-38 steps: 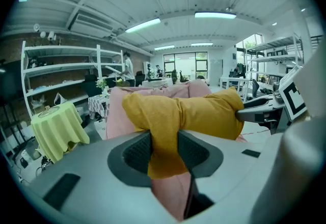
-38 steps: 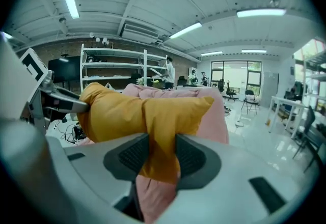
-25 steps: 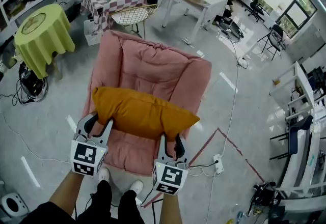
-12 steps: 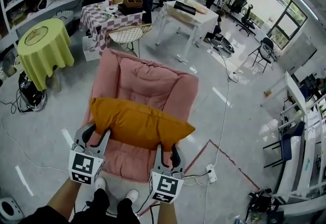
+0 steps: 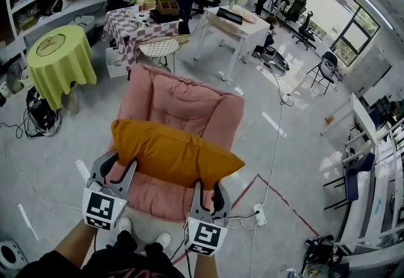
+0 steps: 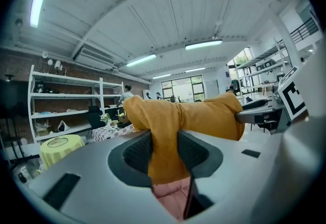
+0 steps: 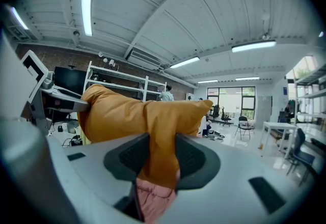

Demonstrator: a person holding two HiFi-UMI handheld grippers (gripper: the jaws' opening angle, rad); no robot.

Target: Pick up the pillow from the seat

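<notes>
I'm clamping my left gripper (image 5: 120, 164) and right gripper (image 5: 210, 190) on the near edge of the orange pillow (image 5: 173, 150), one per end, so it's hanging level. It's hovering just above the front of the pink armchair (image 5: 183, 103) seat

You've got both arms out in front, left forearm (image 5: 74, 244) and right forearm (image 5: 203, 268) roughly parallel. Your left tongs (image 5: 118, 163) and right tongs (image 5: 208, 189) point away from you, each with its jaws pinched onto an edge of the pillow (image 5: 170, 150).
</notes>
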